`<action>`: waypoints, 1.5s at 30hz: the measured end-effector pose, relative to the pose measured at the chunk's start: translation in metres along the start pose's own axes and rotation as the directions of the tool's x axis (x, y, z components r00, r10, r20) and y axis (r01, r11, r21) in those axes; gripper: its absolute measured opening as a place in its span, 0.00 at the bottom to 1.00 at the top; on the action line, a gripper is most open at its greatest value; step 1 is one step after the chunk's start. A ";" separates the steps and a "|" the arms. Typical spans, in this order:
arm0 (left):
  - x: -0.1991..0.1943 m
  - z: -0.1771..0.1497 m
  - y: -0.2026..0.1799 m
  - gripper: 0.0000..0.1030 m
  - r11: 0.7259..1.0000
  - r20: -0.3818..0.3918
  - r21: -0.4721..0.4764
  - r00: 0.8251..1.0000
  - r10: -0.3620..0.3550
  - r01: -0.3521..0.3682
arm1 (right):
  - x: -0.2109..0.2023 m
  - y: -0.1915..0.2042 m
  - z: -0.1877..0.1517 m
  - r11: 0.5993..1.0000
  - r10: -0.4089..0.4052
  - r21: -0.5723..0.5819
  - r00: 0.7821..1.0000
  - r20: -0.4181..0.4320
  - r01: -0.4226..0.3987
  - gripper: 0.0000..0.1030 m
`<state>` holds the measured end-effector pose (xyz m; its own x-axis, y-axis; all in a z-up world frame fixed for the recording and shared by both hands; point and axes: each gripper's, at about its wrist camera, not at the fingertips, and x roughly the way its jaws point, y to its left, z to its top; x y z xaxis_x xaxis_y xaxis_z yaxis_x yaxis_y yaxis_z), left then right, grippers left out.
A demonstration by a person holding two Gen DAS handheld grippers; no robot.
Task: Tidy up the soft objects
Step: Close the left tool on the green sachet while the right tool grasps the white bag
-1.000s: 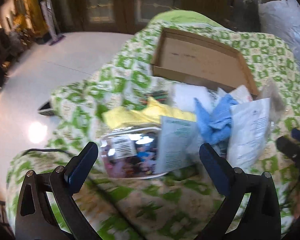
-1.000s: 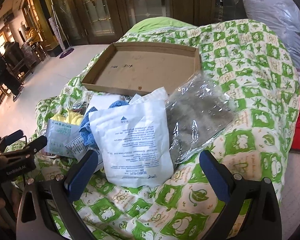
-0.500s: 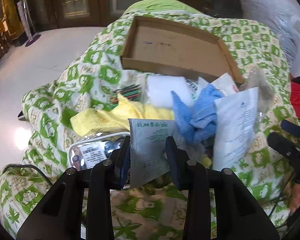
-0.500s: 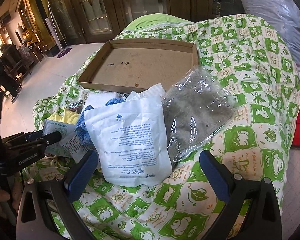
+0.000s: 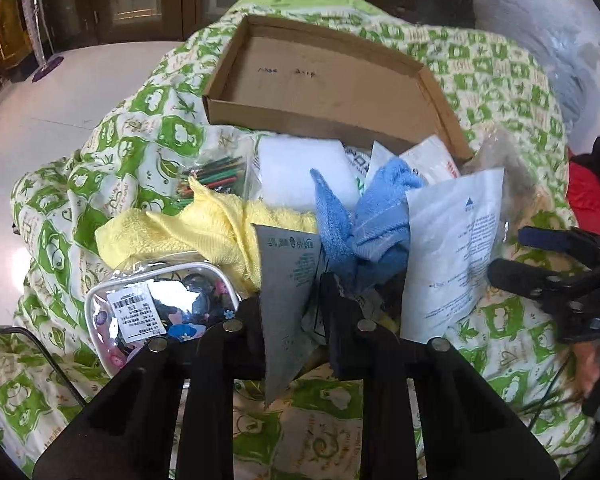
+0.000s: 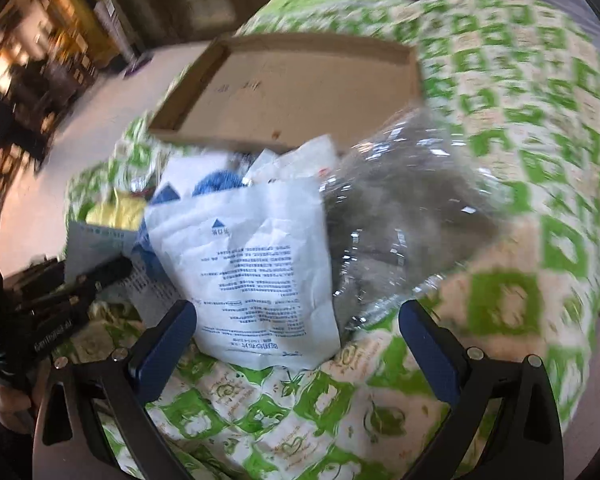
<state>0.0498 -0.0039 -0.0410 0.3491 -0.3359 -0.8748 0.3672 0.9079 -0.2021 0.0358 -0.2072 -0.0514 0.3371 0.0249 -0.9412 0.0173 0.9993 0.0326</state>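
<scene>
My left gripper (image 5: 292, 300) is shut on a grey-green printed packet (image 5: 288, 280) and holds it upright in front of the pile. Behind it lie a yellow towel (image 5: 204, 228), a blue cloth (image 5: 364, 216), a white pad (image 5: 300, 168) and a white printed pouch (image 5: 452, 252). My right gripper (image 6: 298, 320) is open, its fingers straddling the near edge of the white pouch (image 6: 256, 264), beside a clear bag of grey stuff (image 6: 404, 232). The empty cardboard tray (image 5: 328, 88) sits behind the pile and shows in the right wrist view (image 6: 300, 88) too.
Everything rests on a green-and-white quilt (image 5: 140, 128). A clear zip pouch with a barcode label (image 5: 156, 308) lies at the left front. A bag of coloured sticks (image 5: 216, 176) lies by the towel. A white plastic bag (image 5: 560, 40) stands at the far right.
My left gripper closed on the grey-green packet and lifted it upright, nearer the camera. My right gripper moved forward to the white pouch, staying open; its view is blurred by motion.
</scene>
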 end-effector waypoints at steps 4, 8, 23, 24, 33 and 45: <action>-0.007 -0.005 0.005 0.14 1.000 0.027 -0.009 1.000 -0.007 0.007 | 0.013 -0.002 0.006 0.998 0.043 -0.034 0.998 -0.050 -0.044 0.98; -0.014 -0.008 0.007 0.14 1.000 0.036 -0.015 0.999 -0.019 0.019 | 0.024 -0.006 0.010 0.992 0.123 -0.027 0.989 -0.076 -0.126 0.99; -0.023 -0.006 -0.003 0.15 0.996 0.037 0.057 0.997 0.073 -0.075 | 0.028 0.009 -0.001 0.986 0.128 -0.088 0.982 -0.136 -0.141 0.81; -0.022 -0.004 -0.003 0.15 0.995 0.038 0.058 0.996 0.079 -0.081 | 0.030 0.009 -0.001 0.989 0.112 -0.085 0.984 -0.136 -0.124 0.78; -0.020 0.002 0.006 0.20 0.996 0.035 0.019 0.996 0.086 -0.087 | 0.025 0.030 -0.005 0.999 0.000 -0.035 0.997 -0.079 -0.003 0.80; -0.020 -0.003 0.009 0.23 0.996 0.049 0.016 0.995 0.090 -0.091 | 0.059 0.061 -0.001 0.994 -0.111 -0.013 0.987 -0.113 0.110 1.00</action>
<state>0.0441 0.0116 -0.0268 0.4227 -0.2649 -0.8667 0.3476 0.9306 -0.1149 0.0561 -0.1450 -0.1054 0.2247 -0.0829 -0.9709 0.0423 0.9963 -0.0753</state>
